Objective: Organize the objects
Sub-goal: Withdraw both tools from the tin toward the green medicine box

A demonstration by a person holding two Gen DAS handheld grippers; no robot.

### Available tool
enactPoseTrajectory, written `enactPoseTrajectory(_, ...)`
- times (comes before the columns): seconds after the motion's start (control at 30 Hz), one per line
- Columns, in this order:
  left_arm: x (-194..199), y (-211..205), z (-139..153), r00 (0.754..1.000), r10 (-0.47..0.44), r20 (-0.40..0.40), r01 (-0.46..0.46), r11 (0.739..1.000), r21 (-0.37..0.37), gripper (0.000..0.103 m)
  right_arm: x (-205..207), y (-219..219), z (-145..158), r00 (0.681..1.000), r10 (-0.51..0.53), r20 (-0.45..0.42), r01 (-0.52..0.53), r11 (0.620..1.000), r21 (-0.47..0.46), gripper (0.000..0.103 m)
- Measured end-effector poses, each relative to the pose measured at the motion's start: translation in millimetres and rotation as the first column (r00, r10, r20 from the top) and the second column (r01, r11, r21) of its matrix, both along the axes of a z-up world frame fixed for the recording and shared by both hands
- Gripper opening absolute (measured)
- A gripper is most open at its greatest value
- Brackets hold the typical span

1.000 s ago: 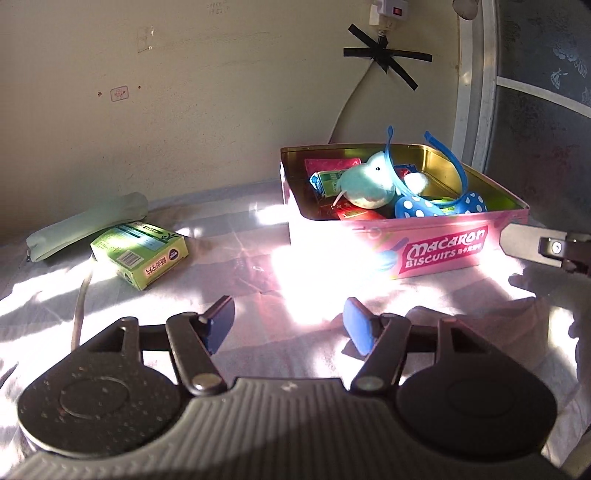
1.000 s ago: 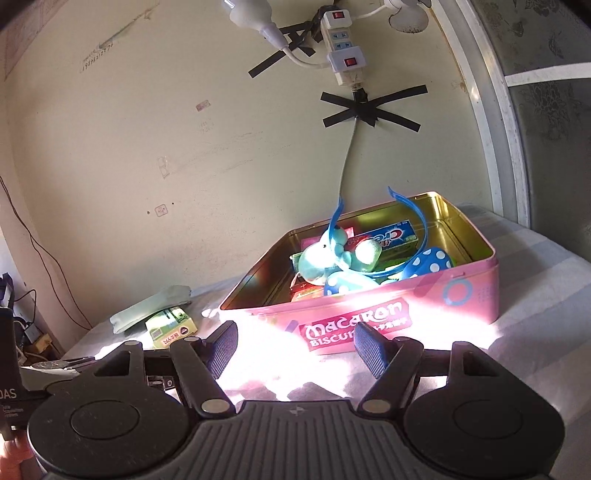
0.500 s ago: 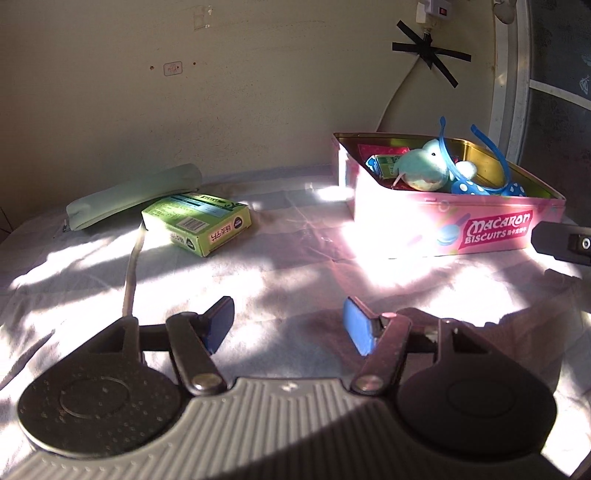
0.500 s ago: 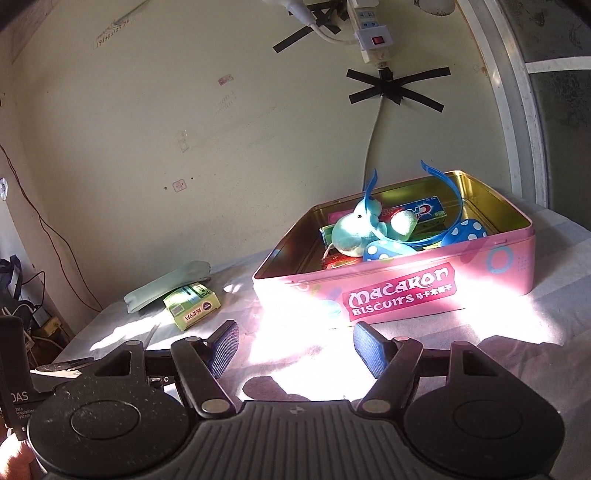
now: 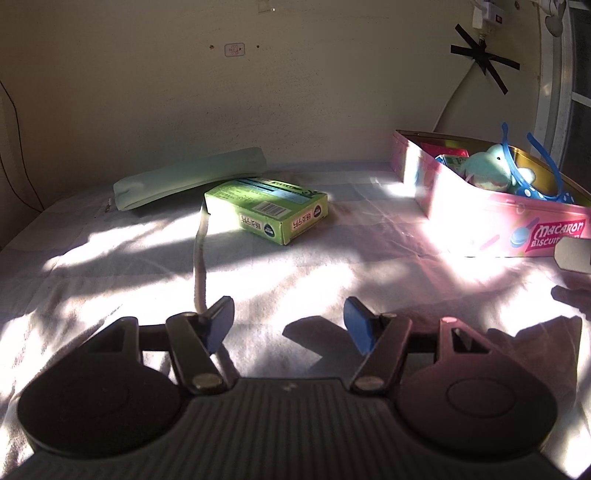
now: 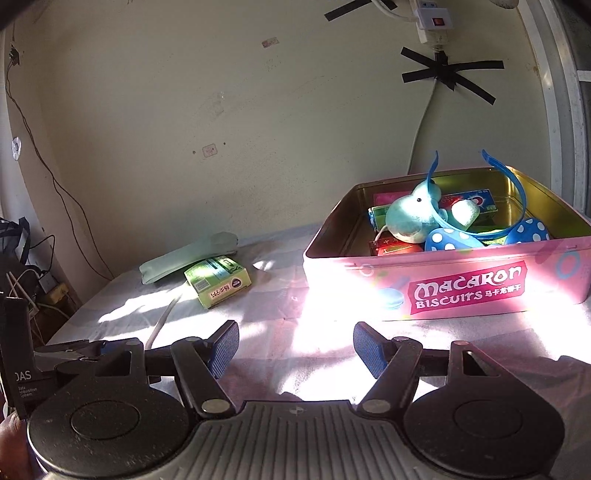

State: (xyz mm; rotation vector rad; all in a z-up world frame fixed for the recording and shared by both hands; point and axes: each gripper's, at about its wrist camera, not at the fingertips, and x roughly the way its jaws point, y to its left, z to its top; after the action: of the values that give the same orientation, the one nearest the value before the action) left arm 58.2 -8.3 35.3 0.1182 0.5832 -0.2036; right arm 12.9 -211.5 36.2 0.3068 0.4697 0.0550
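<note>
1. The left gripper (image 5: pixel 289 325) hangs over the white cloth-covered surface (image 5: pixel 332 266) with its blue-padded fingers (image 5: pixel 356 325) parted to a middling gap — nothing is between them.
2. The right gripper (image 6: pixel 295 349) is likewise empty, its fingers (image 6: pixel 367 349) standing apart above a sunlit patch of the cloth, just in front of the pink tin.
3. The pink biscuit tin (image 6: pixel 461 280) sits open on the right side of the surface, lettered "Macaron Biscuits" on its front wall.
4. Inside the tin lie a teal plush toy (image 6: pixel 410 218), a blue headband (image 6: pixel 509 184) arching above the rim, two blue white-dotted pieces (image 6: pixel 448 240), a toothpaste box (image 6: pixel 476 201) along the back and a red packet (image 6: pixel 391 249) underneath.
5. A green carton (image 5: pixel 269 208) lies flat on the cloth to the left of the tin, well apart from it — ahead of the left gripper.
6. A pale green pouch (image 5: pixel 192 177) lies behind the carton, near the wall, touching or nearly touching the carton's rear edge.
7. A thin pale strip (image 5: pixel 199 258) runs on the cloth from the carton toward the left gripper's left finger.
8. On the wall, black tape crosses (image 6: pixel 448 75) pin a cable beneath a power strip (image 6: pixel 432 20).
</note>
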Motion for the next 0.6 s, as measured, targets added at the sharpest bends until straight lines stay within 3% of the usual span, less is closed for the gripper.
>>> enactPoseTrajectory(0.6,42,67,-14,0.991,0.131,-0.023,-0.130,0.991,0.006,0.067,49,71,-10,0.983,0.167,-0.079,-0.174,0.980,-0.094,0.063)
